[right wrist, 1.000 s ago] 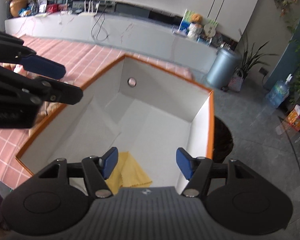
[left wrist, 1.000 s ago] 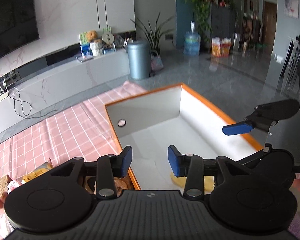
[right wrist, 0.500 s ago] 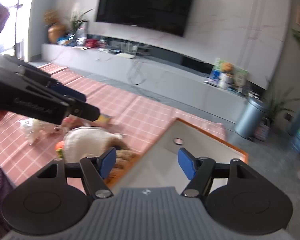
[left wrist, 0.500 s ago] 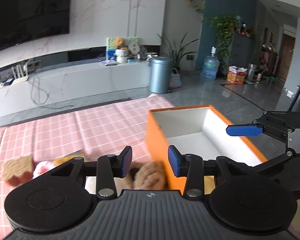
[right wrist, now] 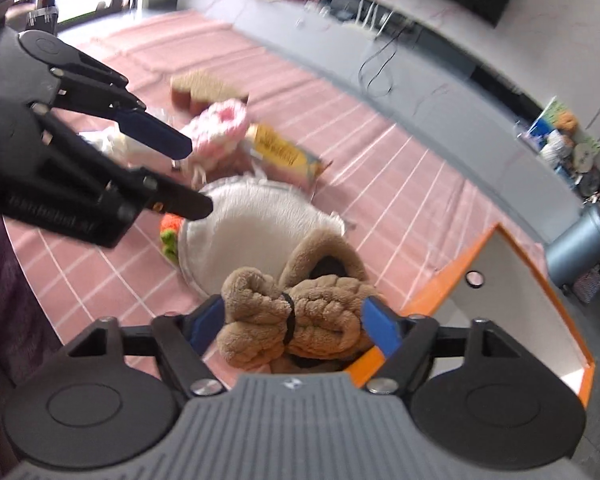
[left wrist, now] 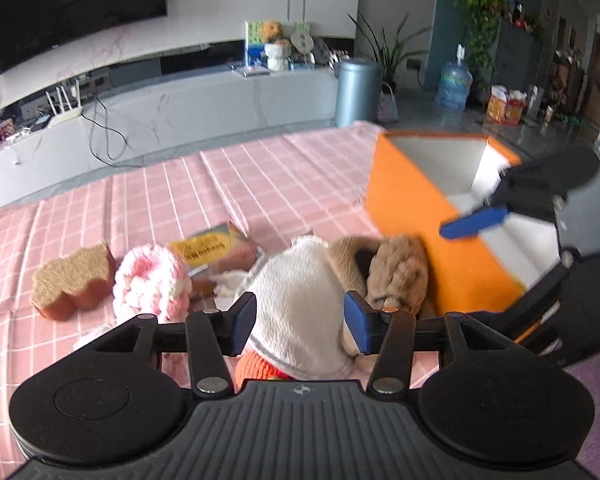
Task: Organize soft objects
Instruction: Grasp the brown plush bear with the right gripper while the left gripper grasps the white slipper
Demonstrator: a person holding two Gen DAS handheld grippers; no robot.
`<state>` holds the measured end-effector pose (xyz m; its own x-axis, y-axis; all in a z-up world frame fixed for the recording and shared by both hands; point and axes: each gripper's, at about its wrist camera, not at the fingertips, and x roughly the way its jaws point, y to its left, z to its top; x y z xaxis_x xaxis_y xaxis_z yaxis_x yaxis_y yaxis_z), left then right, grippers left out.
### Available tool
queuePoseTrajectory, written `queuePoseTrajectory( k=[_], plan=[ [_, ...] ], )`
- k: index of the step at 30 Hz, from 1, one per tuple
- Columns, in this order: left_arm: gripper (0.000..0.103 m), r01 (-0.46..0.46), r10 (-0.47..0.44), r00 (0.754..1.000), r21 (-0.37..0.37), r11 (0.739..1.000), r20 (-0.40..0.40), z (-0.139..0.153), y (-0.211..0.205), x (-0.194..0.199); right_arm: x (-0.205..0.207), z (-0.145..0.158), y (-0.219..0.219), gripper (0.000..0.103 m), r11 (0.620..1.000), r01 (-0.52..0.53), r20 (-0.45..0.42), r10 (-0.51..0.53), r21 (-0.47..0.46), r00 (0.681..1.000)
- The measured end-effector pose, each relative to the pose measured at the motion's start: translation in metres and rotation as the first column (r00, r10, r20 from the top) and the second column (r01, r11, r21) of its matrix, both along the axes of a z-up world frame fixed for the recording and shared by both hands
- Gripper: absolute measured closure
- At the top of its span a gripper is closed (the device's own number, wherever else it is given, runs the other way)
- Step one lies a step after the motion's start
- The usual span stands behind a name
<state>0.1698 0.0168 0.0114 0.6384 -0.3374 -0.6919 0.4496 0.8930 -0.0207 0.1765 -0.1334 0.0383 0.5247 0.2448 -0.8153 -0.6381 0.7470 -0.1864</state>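
Beside orange box [left wrist: 428,216], white plush [left wrist: 300,300] between opening left hand-held gripper [left wrist: 300,322] jaws, untouched

Item count on the pink checked cloth [left wrist: 148,200]:

- Storage boxes: one orange box [left wrist: 412,216], at 3 o'clock.
- White plush items: one white plush [left wrist: 300,292], at centre.
- Brown plush items: one brown plush bundle [right wrist: 296,316], at 5 o'clock in the right wrist view.
- Pink-and-white fluffy items: one [left wrist: 152,280], at 9 o'clock.
- Brown sponges: one [left wrist: 72,280], far 9 o'clock.
- Yellow packets: one [left wrist: 212,248], at 11 o'clock.
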Motion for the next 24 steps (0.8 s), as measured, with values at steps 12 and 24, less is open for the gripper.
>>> queuePoseTrajectory(
  k=[12,24],
  plan=[
    [0.033,0.022,-0.019,0.999,0.081,0.996,-0.03,-0.042,-0.009,0.029,0.035,-0.048,0.035,0.021,0.966,-0.156,-0.116,0.134,-0.207,0.984],
    [0.08,0.006,-0.004,1.0,0.076,0.997,-0.021,-0.051,-0.017,0.027,0.045,-0.057,0.044,0.052,0.956,-0.184,-0.115,0.161,-0.23,0.98]
  ],
)
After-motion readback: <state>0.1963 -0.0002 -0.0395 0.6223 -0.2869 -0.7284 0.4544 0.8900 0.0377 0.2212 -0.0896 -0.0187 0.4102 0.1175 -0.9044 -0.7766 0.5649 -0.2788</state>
